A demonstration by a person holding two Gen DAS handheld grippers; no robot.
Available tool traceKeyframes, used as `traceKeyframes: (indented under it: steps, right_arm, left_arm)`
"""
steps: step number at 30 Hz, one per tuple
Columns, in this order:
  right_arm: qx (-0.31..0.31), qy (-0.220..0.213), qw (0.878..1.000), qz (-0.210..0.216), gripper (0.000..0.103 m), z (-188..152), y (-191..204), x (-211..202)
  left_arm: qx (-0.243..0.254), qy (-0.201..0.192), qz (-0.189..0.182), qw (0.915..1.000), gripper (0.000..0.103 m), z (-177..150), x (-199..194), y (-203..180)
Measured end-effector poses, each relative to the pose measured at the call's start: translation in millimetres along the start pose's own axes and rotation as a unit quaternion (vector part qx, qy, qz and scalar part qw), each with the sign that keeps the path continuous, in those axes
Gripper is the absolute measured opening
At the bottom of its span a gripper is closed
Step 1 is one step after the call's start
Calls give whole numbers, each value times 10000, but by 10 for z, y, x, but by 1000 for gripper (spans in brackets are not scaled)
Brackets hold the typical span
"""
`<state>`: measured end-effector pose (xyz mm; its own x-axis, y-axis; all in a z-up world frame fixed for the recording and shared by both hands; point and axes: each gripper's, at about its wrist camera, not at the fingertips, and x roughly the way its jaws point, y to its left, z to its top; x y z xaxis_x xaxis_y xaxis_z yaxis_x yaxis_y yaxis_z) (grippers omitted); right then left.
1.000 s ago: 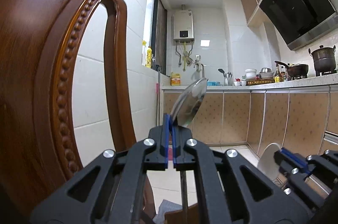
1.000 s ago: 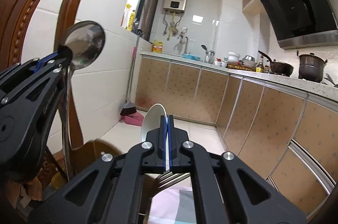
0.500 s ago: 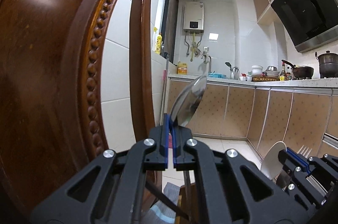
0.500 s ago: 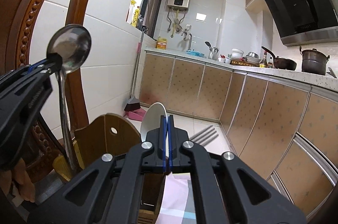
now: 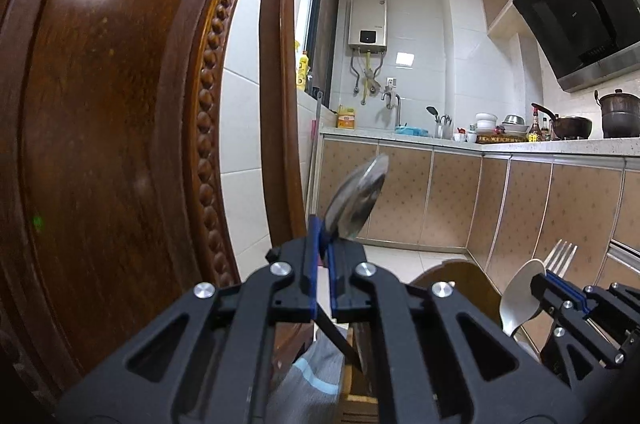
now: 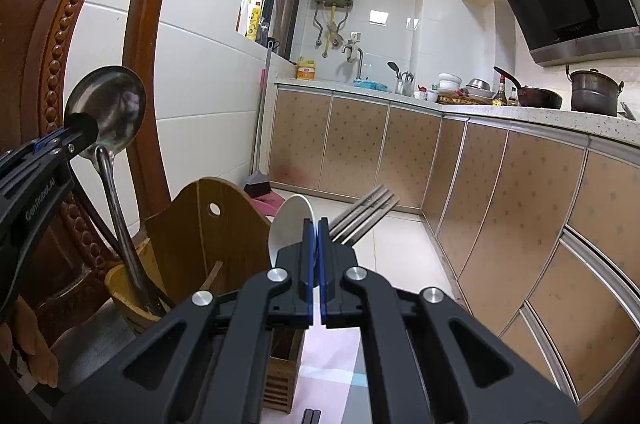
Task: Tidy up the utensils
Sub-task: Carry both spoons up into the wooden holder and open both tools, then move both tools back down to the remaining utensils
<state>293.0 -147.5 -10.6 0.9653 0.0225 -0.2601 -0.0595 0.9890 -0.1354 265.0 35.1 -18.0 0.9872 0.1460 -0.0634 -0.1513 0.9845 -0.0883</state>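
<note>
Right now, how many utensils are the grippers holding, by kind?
Metal spoon: 1, in the left gripper
White spoon: 1, in the right gripper
Fork: 1, in the right gripper
Total: 3

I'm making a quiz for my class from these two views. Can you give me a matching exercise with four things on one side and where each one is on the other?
Things:
1. metal spoon
2. white spoon
3. holder
4. pot

Places:
A. on the counter at far right
B. in the right gripper, beside a fork
C. in the left gripper, handle reaching down into the holder
D. in front of the chair, below both grippers

Pairs: 1-C, 2-B, 3-D, 4-A
</note>
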Motion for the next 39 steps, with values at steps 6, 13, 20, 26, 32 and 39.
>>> traceKeyframes:
  steps: [6, 13, 20, 26, 32, 39]
  right_arm:
    - [56, 63, 9999, 71, 21, -29, -20, -91]
    - [317, 195, 9990, 257, 28, 13, -191, -367]
    - [772, 495, 9945, 512, 42, -69, -444, -724]
    - [1145, 731, 9896, 476, 43, -244, -611, -954]
    - [1472, 884, 9846, 322, 43, -424, -803, -1077]
    - [1673, 2306, 9569, 559, 43, -667, -894, -629]
  left_arm:
    - [-48, -13, 65, 10000, 7, -39, -94, 23]
    - [-29, -9, -32, 10000, 23, -3, -284, 84]
    - [-48, 74, -240, 9997, 43, -80, -571, 123]
    - [-32, 331, -266, 9991, 48, -139, -787, 192]
    - [-182, 1019, -199, 9944, 51, -235, -954, 406]
    - [214, 2943, -597, 9536, 51, -614, -753, 339]
